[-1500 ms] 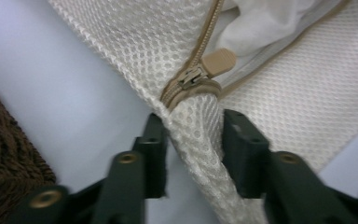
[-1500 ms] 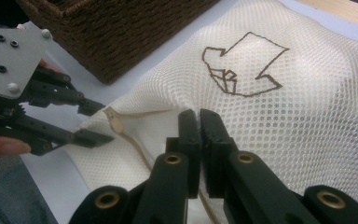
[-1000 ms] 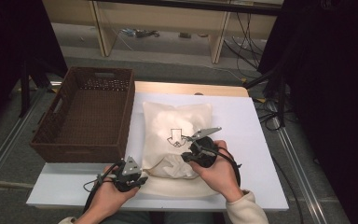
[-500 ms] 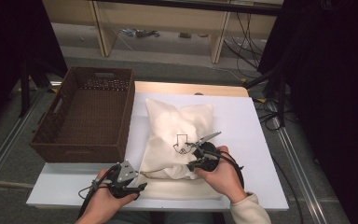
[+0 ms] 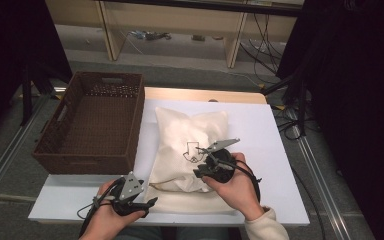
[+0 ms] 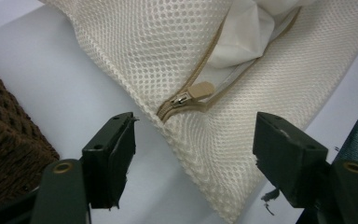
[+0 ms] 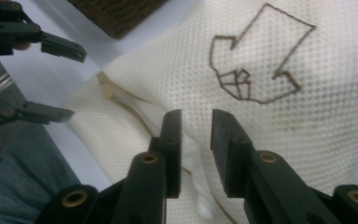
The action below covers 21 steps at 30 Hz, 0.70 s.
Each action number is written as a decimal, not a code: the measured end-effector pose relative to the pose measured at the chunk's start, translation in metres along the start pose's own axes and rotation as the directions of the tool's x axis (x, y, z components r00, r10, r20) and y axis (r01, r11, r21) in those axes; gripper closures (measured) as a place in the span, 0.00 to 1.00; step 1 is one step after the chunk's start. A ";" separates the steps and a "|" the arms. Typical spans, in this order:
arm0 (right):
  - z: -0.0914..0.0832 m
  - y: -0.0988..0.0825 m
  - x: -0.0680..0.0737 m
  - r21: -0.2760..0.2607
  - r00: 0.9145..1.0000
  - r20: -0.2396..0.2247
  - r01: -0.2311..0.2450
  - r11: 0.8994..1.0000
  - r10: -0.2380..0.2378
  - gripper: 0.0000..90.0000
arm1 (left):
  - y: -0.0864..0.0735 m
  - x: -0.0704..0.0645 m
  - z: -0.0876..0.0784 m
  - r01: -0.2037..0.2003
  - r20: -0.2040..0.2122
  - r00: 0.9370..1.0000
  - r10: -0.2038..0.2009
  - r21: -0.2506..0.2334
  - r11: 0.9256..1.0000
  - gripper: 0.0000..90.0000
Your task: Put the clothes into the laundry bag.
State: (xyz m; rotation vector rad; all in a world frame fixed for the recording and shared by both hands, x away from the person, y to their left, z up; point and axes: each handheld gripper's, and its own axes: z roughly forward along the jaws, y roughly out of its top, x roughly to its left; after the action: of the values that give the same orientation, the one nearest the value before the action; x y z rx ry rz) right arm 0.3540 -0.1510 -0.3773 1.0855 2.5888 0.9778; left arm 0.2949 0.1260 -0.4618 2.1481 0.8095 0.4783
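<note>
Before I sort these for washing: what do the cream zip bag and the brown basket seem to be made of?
The mesh laundry bag looks like soft synthetic net: fine, regular holes, matte cream, slumping in folds. Its zipper pull seems to be tan plastic or rubber on a small metal slider. The basket looks woven from dark brown wicker or rattan-like strands, possibly imitation; the ribbed weave and open band under the rim suggest so.

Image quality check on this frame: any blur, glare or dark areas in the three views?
High view: soft overall, sides fall into near-black, white table bright without glare. Left gripper view: mesh bag and zipper pull sharp. Right gripper view: jaws sharp, printed arrow slightly soft.
</note>
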 end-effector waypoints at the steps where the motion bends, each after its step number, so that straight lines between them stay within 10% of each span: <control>1: 0.000 0.001 0.004 0.007 0.999 -0.007 -0.036 0.999 0.036 0.84 | 0.000 0.001 -0.001 -0.004 -0.007 1.000 0.004 0.001 1.000 0.32; 14: 0.042 0.021 0.034 0.048 0.989 -0.147 -0.012 0.999 0.019 0.76 | -0.006 0.001 -0.003 0.036 0.019 0.999 -0.036 0.015 0.999 0.26; 21: 0.046 0.019 0.031 0.047 0.990 -0.143 -0.005 0.999 0.012 0.73 | -0.006 0.002 -0.003 0.036 0.017 0.999 -0.036 0.006 0.999 0.25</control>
State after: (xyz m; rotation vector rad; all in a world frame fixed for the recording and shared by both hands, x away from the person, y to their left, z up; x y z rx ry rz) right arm 0.3600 -0.0966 -0.3978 1.0756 2.7356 1.0386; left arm 0.2921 0.1318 -0.4649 2.1362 0.8391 0.4391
